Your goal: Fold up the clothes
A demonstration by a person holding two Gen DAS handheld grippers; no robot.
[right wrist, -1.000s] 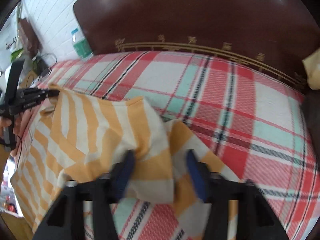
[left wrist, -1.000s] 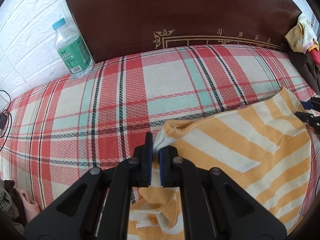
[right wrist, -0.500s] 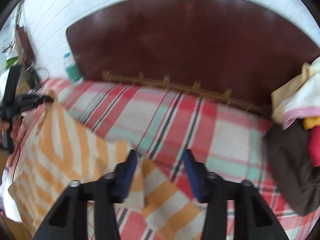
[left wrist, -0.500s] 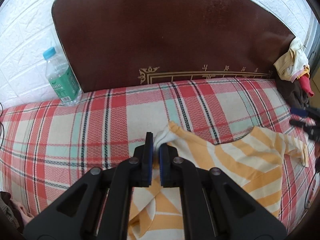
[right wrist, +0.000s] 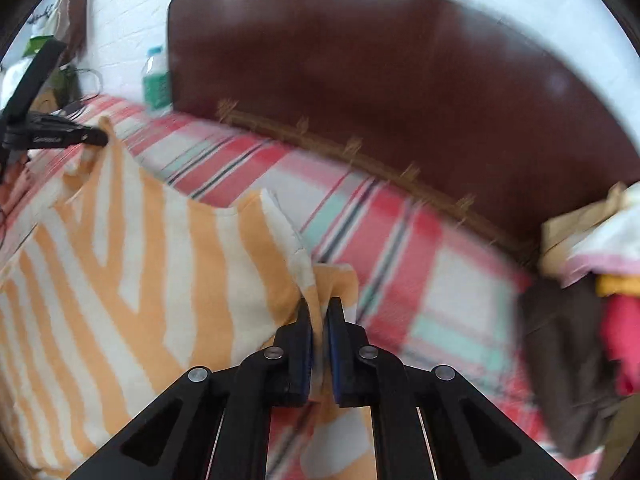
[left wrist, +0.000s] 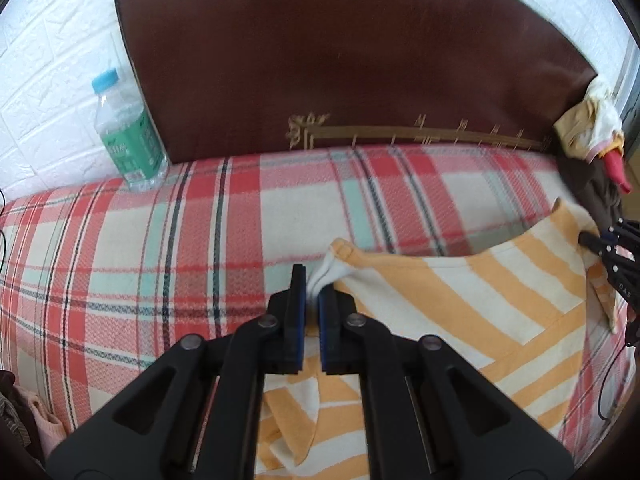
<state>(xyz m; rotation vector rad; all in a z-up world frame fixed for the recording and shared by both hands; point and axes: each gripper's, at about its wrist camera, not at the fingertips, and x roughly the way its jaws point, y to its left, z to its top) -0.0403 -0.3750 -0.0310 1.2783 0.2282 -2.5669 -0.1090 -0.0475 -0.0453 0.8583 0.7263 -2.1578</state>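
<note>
I see orange-striped shirt (left wrist: 460, 312) stretched crosswise over plaid bed cover (left wrist: 160, 248), long axis running 9 to 3 between my two hands. Left gripper (left wrist: 313, 292) clenched on white-edged corner, cloth bunching out at 12 of pads. Rest of shirt spans toward 3. Right gripper (right wrist: 319, 320) just clamped down, thin fold of opposite edge pinched between pads, shirt trailing to 9. Each hand owns own end; I judge top edge taut enough to fold.
</note>
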